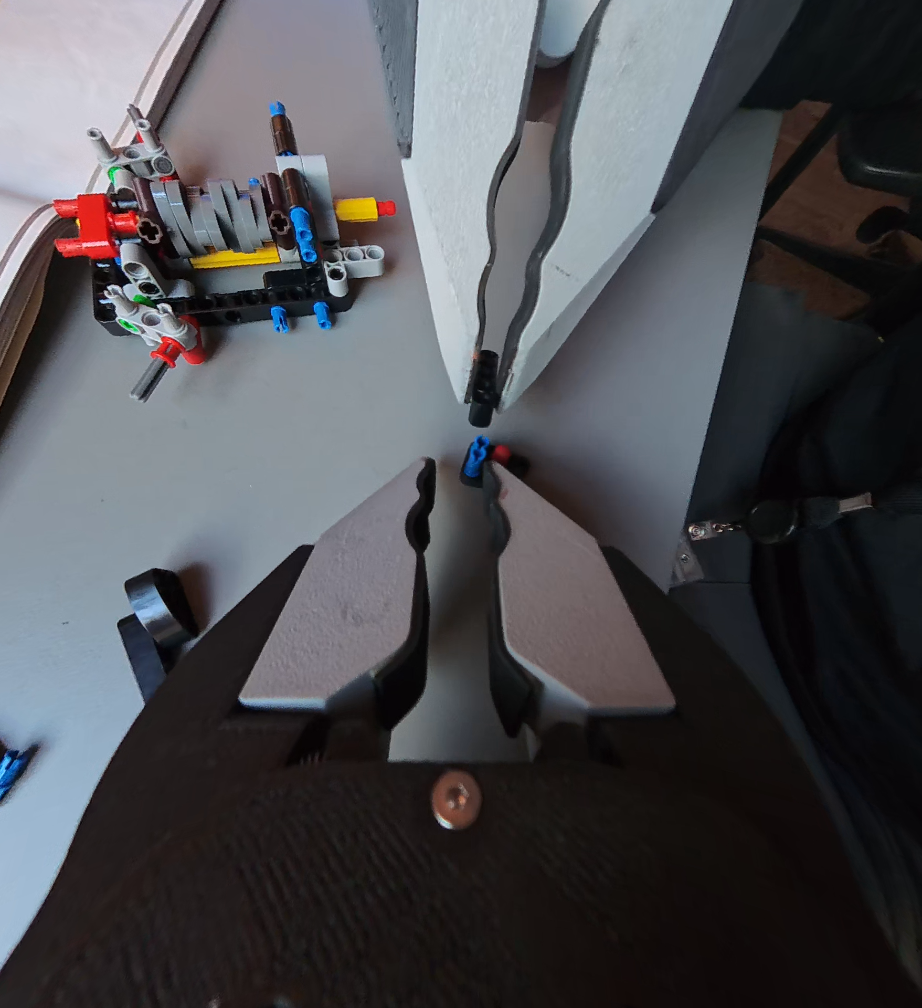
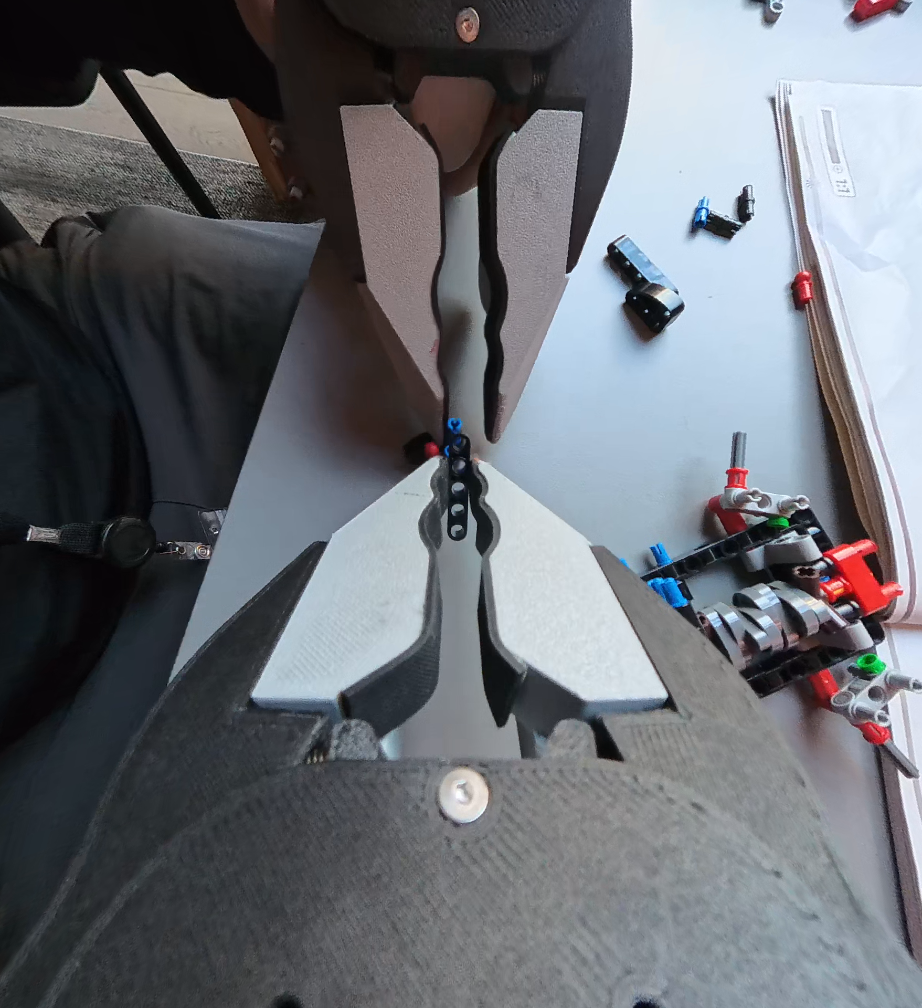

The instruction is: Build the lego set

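Mid sub-assembly near table (image 1: 295,491) edge. Right tool (image 2: 457,463) clamped on black beam (image 2: 457,493), holes facing camera, tip poking past fingertips. Left tool (image 1: 461,469) apart, nothing clamped between its tips; small blue-pin piece (image 1: 477,458) with red and black bits sitting just beside right fingertip, resting or braced there, cannot tell. Beam end just apart from blue pin, roughly in line. Probable step: seating pin into beam end hole. Next: fine alignment, steady push, left tool bracing pin piece. Main lego build (image 1: 218,240) parked well apart, beside instruction booklet (image 2: 884,273).
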A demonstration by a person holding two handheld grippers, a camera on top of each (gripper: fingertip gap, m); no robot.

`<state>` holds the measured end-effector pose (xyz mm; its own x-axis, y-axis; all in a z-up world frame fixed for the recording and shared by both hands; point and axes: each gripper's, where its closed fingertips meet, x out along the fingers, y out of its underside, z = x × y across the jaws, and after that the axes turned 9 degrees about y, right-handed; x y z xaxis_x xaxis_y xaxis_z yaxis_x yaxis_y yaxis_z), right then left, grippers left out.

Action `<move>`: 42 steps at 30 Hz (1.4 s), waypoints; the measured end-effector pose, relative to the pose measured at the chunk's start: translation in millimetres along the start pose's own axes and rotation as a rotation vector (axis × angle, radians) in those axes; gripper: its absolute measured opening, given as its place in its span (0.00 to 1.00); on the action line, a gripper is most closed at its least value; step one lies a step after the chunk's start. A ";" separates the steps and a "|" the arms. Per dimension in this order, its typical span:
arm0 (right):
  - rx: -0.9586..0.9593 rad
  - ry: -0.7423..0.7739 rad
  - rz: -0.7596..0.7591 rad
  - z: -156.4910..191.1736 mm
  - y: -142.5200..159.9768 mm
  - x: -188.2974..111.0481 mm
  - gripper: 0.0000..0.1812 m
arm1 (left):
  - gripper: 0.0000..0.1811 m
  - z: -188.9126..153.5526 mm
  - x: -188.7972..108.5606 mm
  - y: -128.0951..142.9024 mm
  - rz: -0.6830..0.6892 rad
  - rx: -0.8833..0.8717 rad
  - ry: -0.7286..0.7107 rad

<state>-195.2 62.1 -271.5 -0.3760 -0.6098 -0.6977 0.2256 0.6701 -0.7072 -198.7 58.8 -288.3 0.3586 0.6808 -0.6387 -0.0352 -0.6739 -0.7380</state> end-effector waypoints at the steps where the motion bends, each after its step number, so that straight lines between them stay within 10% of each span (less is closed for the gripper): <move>1: 0.003 -0.002 0.004 -0.3 1.3 1.0 0.03 | 0.07 0.7 0.6 -0.8 -0.001 0.001 -0.004; 42: -0.023 0.056 -0.024 -2.3 -3.3 6.4 0.03 | 0.19 5.2 -7.4 -2.4 -0.025 0.022 -0.053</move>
<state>-200.5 57.0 -273.4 -0.4310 -0.6016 -0.6726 0.1952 0.6656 -0.7204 -206.2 56.9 -282.9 0.3094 0.7122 -0.6301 -0.0474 -0.6502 -0.7583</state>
